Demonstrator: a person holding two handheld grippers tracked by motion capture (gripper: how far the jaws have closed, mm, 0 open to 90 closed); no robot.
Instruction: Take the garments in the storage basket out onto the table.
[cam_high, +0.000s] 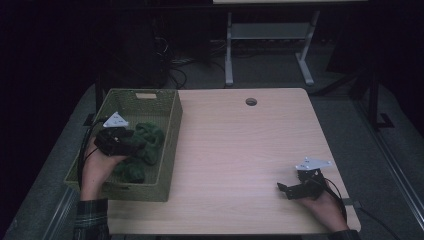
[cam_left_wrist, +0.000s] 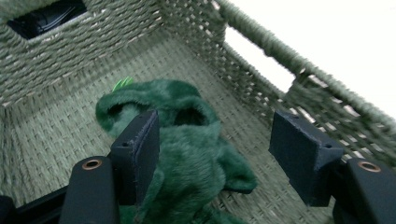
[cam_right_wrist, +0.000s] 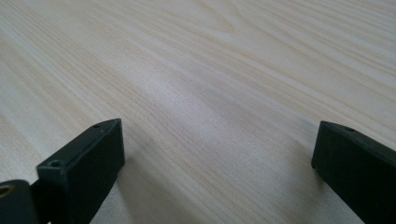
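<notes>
A dark green plush toy (cam_high: 145, 145) lies in a woven green basket (cam_high: 141, 91) at the table's left edge. My left gripper (cam_high: 131, 142) reaches down into the basket. In the left gripper view its jaws straddle the plush toy (cam_left_wrist: 187, 154): the left pad (cam_left_wrist: 140, 154) touches the fur, the right pad (cam_left_wrist: 303, 158) stands apart from it near the basket wall (cam_left_wrist: 70, 51). My left gripper (cam_left_wrist: 217, 119) is open. My right gripper (cam_high: 286, 190) rests low at the table's front right, its jaws (cam_right_wrist: 219, 128) wide open over bare wood.
The light wooden table (cam_high: 240, 145) has a round cable hole (cam_high: 251, 101) near its far edge. Behind it stands the white frame of another desk (cam_high: 270, 45), with cables on the dark floor. A handle cut-out (cam_left_wrist: 46, 18) opens in the basket's end wall.
</notes>
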